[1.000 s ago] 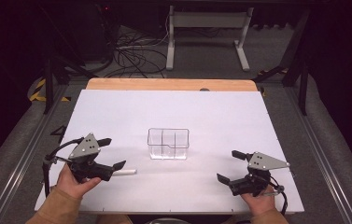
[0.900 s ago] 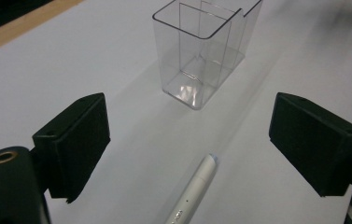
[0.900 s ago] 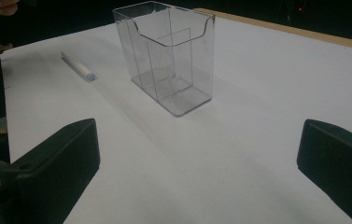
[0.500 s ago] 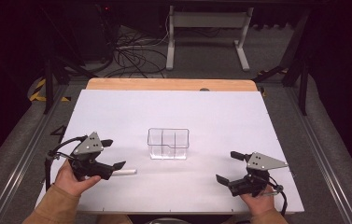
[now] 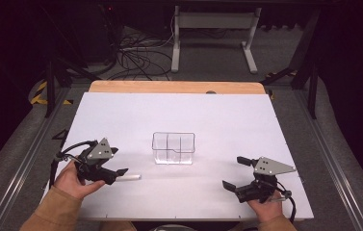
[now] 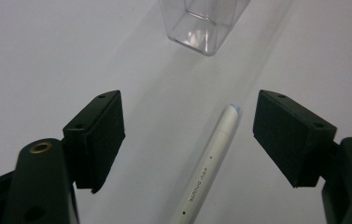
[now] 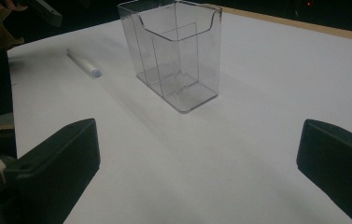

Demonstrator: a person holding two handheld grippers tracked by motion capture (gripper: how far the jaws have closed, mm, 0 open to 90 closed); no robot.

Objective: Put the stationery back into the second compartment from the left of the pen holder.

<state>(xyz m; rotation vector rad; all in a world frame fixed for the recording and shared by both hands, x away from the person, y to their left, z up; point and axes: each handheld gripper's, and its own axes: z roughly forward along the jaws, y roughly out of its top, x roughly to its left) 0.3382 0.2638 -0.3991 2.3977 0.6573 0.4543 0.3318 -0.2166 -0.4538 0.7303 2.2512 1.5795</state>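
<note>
A slim white pen-shaped marker (image 6: 209,163) lies flat on the white counter (image 5: 217,115), between the spread black jaws of the left hand-held gripper (image 6: 190,135); neither jaw touches it, and that gripper is wide open. In the left gripper view the marker's rounded pale tip points toward a clear plastic box, and small grey print runs along its barrel. From the high view the marker (image 5: 130,177) lies just in front of the left hand-held gripper (image 5: 116,166), near the counter's front left.

The clear plastic box with inner dividers (image 5: 173,148) stands upright near the middle of the counter, apart from the marker. In the right gripper view its front wall has a scooped cut-out and the marker (image 7: 84,64) lies to its left.

The right hand-held gripper (image 5: 234,173) sits at the front right of the counter, well apart from the box, its jaws spread wide with nothing between them. A grey three-cornered plate tops each gripper. A hand (image 5: 73,179) in a tan sleeve (image 5: 54,211) holds the left one.

Beyond the counter's wooden far edge, dark cables (image 5: 136,53) lie on the floor beside a white metal stand (image 5: 213,29).
</note>
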